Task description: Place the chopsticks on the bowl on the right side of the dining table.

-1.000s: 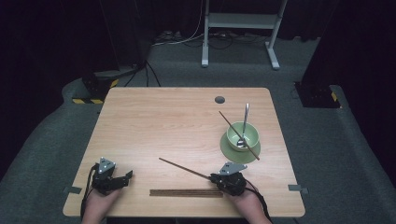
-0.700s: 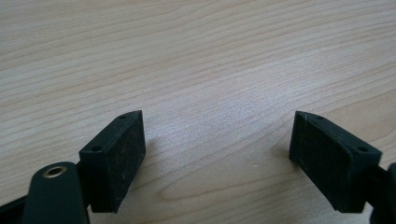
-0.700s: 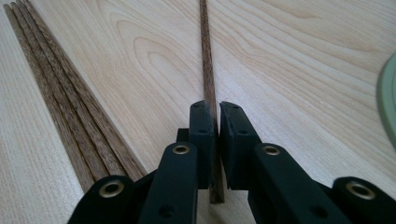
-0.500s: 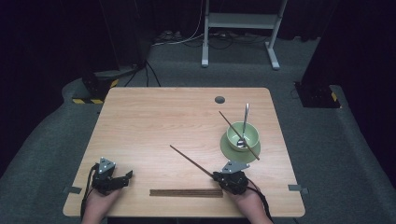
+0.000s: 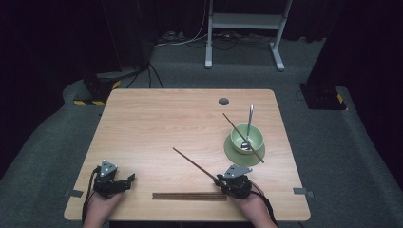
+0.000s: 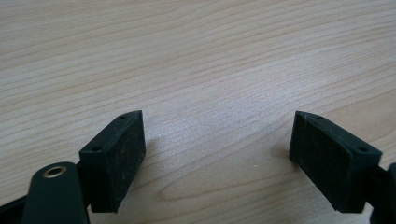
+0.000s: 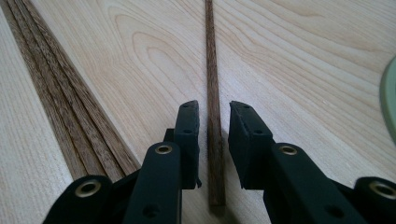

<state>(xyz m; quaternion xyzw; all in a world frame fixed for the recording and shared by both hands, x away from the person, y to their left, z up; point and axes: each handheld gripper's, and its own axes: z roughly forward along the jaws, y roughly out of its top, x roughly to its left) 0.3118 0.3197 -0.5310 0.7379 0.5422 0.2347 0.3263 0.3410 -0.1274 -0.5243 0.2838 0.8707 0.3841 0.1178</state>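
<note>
Right gripper (image 7: 212, 135) jaws just eased apart, slim dark wooden chopstick (image 7: 214, 102) lying loose between them (pads clear), near the green bowl (image 5: 247, 137), left gripper (image 6: 217, 158) wide open over bare pale woodgrain table (image 6: 196, 56)

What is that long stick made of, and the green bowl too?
The stick looks like dark brown wood with a matt finish: fine grain lines run along it. The green bowl is smooth, maybe glazed ceramic or plastic; the high view cannot settle which.

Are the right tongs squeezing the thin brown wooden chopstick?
No, the right tongs just opened; gaps show beside the thin brown wooden chopstick.
</note>
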